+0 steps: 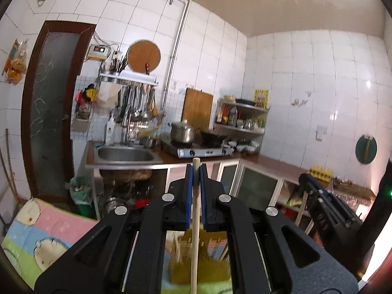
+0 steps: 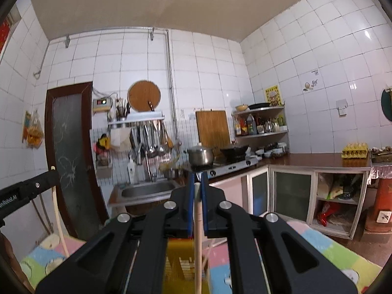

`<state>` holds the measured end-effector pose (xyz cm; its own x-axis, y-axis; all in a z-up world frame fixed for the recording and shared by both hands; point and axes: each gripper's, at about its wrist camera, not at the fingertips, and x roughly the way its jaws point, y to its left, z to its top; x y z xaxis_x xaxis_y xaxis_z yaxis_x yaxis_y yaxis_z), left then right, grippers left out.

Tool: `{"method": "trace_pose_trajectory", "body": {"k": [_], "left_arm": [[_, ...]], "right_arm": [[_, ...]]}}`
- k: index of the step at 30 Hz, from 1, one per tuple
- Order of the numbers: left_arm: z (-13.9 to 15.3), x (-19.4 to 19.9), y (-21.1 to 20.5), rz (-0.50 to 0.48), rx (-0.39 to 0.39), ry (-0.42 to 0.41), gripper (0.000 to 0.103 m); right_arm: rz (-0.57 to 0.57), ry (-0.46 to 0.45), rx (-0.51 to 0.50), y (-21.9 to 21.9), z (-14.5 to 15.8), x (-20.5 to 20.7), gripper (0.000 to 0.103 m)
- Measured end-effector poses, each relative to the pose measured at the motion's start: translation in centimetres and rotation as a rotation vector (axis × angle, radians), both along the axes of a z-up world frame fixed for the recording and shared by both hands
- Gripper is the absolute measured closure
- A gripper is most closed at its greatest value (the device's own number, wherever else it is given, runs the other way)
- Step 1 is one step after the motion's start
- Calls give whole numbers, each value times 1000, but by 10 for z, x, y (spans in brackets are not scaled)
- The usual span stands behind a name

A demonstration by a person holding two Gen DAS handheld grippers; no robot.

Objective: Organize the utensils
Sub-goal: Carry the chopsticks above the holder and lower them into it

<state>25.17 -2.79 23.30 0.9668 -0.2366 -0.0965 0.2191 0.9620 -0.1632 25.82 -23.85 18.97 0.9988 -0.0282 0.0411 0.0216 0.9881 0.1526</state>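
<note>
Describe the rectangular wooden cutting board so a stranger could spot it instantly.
Find the gas stove on the counter right of the sink. The rectangular cutting board stands upright against the tiled wall behind its steel pot. Unlike the round board hanging higher left, it has straight edges.

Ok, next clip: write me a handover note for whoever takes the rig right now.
Left gripper: shut on a wooden stick, held upright, its top just above the fingertips.
Right gripper: shut on a pale wooden stick, also upright.
Both hang over a yellow slotted holder on the pastel mat.
Done: both sticks picked up.
Left: lower each into the holder, probably; whether the lower ends are already inside is hidden.
</note>
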Motion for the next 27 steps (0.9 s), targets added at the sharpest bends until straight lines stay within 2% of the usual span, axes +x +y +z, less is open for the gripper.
{"method": "trace_pose_trajectory", "body": {"k": [4, 8, 13, 19, 23, 27], "left_arm": [[14, 23, -14, 3, 3, -45, 99], [11, 49, -27, 1, 3, -64, 99], [-11, 72, -35, 19, 16, -72, 99], [-48, 100, -39, 34, 39, -36, 99], [-69, 115, -35, 43, 26, -2, 99], [-75, 121, -30, 34, 11, 13, 99]], "right_arm": [[-16, -50, 8, 6, 15, 26, 97], [-30, -89, 31, 10, 14, 50, 97], [-48, -115, 30, 15, -1, 69, 97], [-68, -115, -9, 23, -20, 81, 98], [-71, -97, -21, 24, -30, 88, 98], [-76, -83, -31, 23, -38, 93, 98]]}}
